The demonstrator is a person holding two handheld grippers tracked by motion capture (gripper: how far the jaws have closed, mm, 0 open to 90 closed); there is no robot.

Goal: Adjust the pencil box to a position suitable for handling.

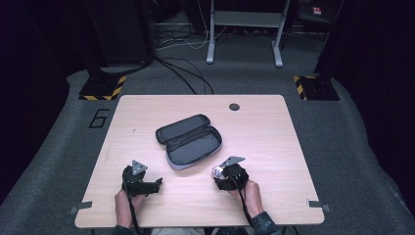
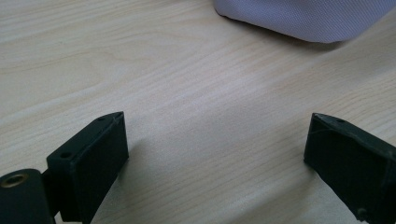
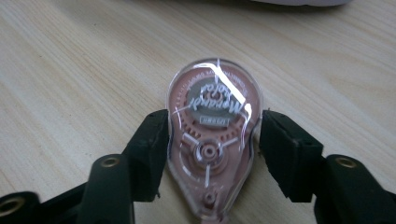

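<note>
Step in hand, by my judgement: carrying item to case. Right gripper is clamped on a pink correction-tape dispenser, both jaws pressed to its sides, held low over the table just off the case's 4 o'clock corner. Open pencil case sits at table centre, lid flipped toward 10 o'clock, tray apparently empty. Next move likely: lift, swing toward 11 o'clock, release into tray. Left gripper jaws spread wide, nothing between, low over wood at case's 7 o'clock. Both forearms enter from 6 o'clock.

light: overhead, table bright, surroundings dim | glare: streak on tape dispenser | focus: close-ups slightly soft
</note>
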